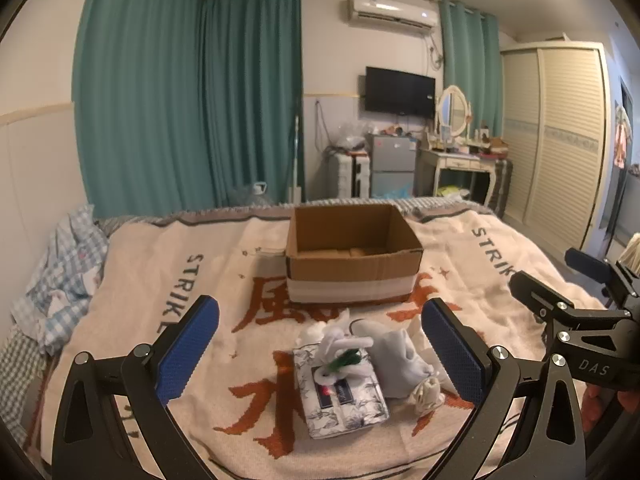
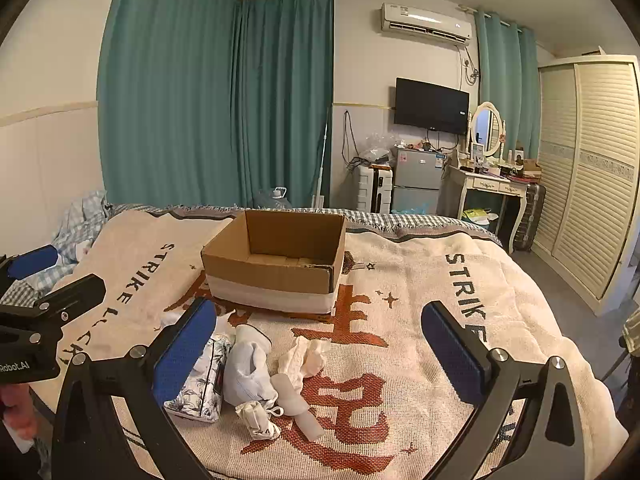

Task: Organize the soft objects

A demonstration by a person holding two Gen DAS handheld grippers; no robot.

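Observation:
An open empty cardboard box (image 1: 352,256) (image 2: 276,264) stands on the bed. In front of it lies a pile of soft things: a floral tissue pack (image 1: 340,396) (image 2: 200,388), a white toy with green tuft (image 1: 342,354) on the pack, a grey-white cloth (image 1: 396,360) (image 2: 248,368), a small cream pouch (image 1: 426,394) (image 2: 256,416) and cream socks (image 2: 302,360). My left gripper (image 1: 320,356) is open above the pile. My right gripper (image 2: 316,360) is open, just right of the pile, and its body shows in the left wrist view (image 1: 576,304).
The bed is covered by a cream blanket with red characters (image 2: 400,320). Crumpled checked bedding (image 1: 60,280) lies at the left edge. Beyond the bed are teal curtains, a small fridge (image 2: 416,180), a dressing table (image 2: 492,184) and a wardrobe (image 2: 592,168).

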